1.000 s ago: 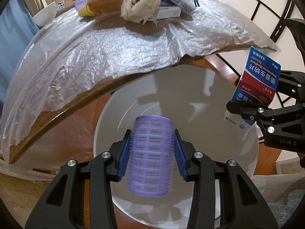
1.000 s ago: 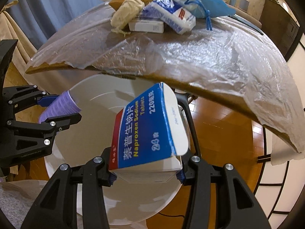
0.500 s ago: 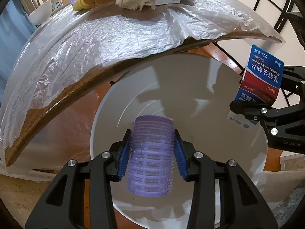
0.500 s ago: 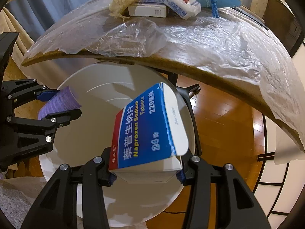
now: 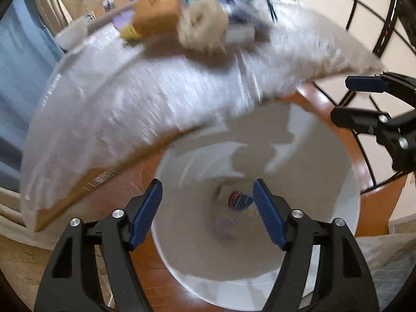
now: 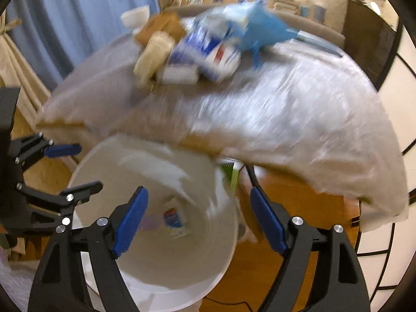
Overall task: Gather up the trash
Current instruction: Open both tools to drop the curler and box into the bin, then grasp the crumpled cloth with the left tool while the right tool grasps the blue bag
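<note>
Both views are motion-blurred. My left gripper (image 5: 206,209) hangs over the white bin (image 5: 348,171), its jaws opening with nothing between them. Down on the bin's floor lie the purple hair roller (image 5: 225,225) and the blue-and-red tablet box (image 5: 239,200). My right gripper (image 6: 199,218) is also above the bin (image 6: 85,161), jaws opening and empty; the tablet box (image 6: 174,218) lies far below it, and a faint purple blur beside the box may be the roller. Each gripper shows at the other view's edge: the right gripper (image 5: 351,98), the left gripper (image 6: 78,166).
A round table under clear plastic sheet (image 5: 145,98) overhangs the bin. On it sit a brown box (image 5: 156,13), a crumpled cream wad (image 5: 201,27), blue-and-white packages (image 6: 205,49), a blue bag (image 6: 262,28) and a white bowl (image 6: 135,17). Wooden floor (image 6: 299,208) surrounds the bin.
Both grippers have opened; the roller and the tablet box have dropped from them to the bin's floor. Both cameras have lifted, tilting toward the table.
</note>
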Available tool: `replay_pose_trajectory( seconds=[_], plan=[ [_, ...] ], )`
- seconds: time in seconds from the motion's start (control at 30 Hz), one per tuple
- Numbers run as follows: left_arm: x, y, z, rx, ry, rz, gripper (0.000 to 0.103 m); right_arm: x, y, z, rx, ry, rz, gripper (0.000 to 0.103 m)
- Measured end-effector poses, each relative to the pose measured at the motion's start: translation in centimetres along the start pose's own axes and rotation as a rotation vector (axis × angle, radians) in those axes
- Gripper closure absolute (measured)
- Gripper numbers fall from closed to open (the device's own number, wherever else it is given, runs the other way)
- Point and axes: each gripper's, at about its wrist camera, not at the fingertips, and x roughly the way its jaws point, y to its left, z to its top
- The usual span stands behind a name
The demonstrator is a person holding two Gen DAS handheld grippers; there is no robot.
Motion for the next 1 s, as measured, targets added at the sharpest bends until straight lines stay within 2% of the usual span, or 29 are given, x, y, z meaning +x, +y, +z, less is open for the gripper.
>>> replay_pose_trajectory(
  seconds=[0.1,0.13,0.23,0.4,0.57,0.73,1.0],
  plan=[
    [-2.7,1.0,1.4,-0.038,-0.106,-0.007,0.008,-1.7,-1.2,1.9,0.037,-0.076,-0.011,0.013],
    [-3.4,1.3,2.1,-0.048,-0.133,-0.007,0.007,-2.2,-1.7,2.8,0.054,-0.099,-0.011,0.012],
    [-4.7,2.2,3.2,-0.055,-0.190,0.006,0.006,-2.9,-3.1,5.7,0.108,-0.158,-0.015,0.010],
    [-4.0,2.2,6.2,-0.004,-0.249,0.045,0.006,-3.2,-4.8,9.9,0.167,-0.219,-0.037,0.009],
    [-2.8,1.6,7.3,0.037,-0.265,0.047,0.006,-1.5,-5.9,13.6,0.220,-0.223,-0.041,0.009],
    [-0.6,1.8,9.1,0.028,-0.253,0.015,0.006,1.3,-6.3,16.5,0.262,-0.196,-0.026,0.009],
    [1.4,1.8,10.6,0.030,-0.246,-0.032,0.006,5.8,-7.2,19.2,0.366,-0.132,-0.015,0.009]
  ],
)
